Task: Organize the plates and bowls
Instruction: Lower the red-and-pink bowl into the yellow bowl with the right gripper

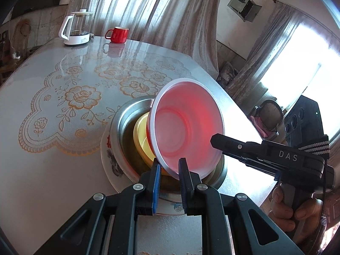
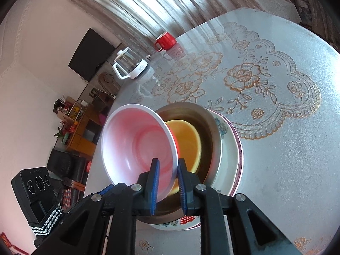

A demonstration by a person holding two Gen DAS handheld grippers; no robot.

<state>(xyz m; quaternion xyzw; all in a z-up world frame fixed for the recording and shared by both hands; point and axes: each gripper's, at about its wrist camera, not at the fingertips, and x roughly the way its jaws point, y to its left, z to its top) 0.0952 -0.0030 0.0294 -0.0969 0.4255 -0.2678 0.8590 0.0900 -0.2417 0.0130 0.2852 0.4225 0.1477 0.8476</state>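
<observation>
A pink plastic bowl with a white rim is tilted on its side over a stack. The stack is a yellow bowl inside a steel bowl on a flowered white plate. My left gripper is shut on the pink bowl's near rim. My right gripper is shut on the pink bowl's rim from the other side; it shows in the left wrist view. The yellow bowl, steel bowl and plate lie just right of it.
A red mug and a glass kettle with a white base stand at the table's far edge. The table has a lace-pattern cover. Its right edge runs close beside the stack. Curtains and furniture lie beyond.
</observation>
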